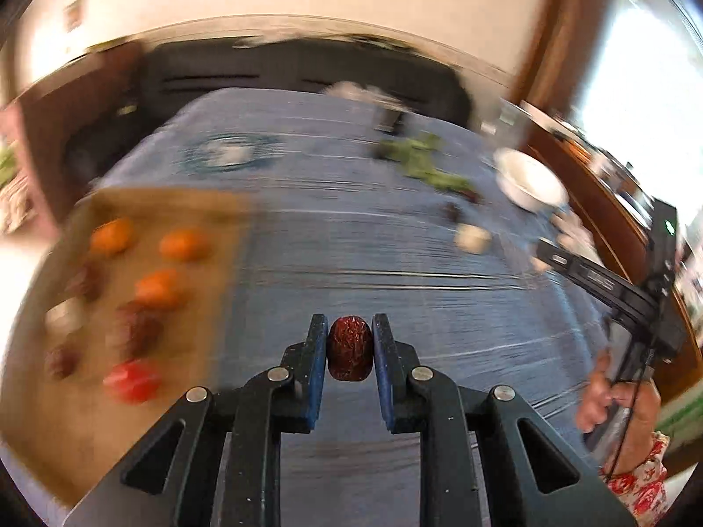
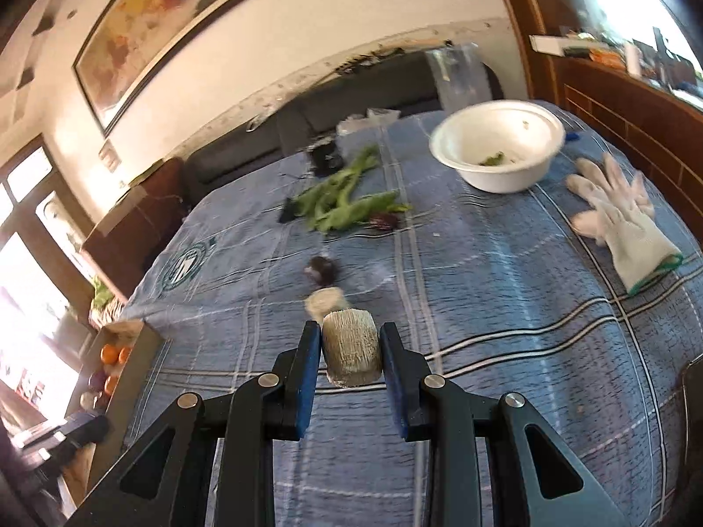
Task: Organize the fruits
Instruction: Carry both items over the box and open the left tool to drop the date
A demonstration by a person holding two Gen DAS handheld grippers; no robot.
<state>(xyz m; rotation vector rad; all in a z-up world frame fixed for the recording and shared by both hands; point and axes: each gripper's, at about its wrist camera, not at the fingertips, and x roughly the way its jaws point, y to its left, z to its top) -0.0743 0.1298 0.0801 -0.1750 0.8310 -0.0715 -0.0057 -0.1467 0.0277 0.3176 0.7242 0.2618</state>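
Left gripper fingers clamped on red date, held above blue cloth surface, right of board with oranges. Right gripper pinching pale ribbed chunk; bowl further back.

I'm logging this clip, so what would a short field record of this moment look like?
left gripper: shut on red date
right gripper: shut on white ridged piece
board: holds oranges, dates, a red fruit
cloth: greens, bowl, glove, one loose date
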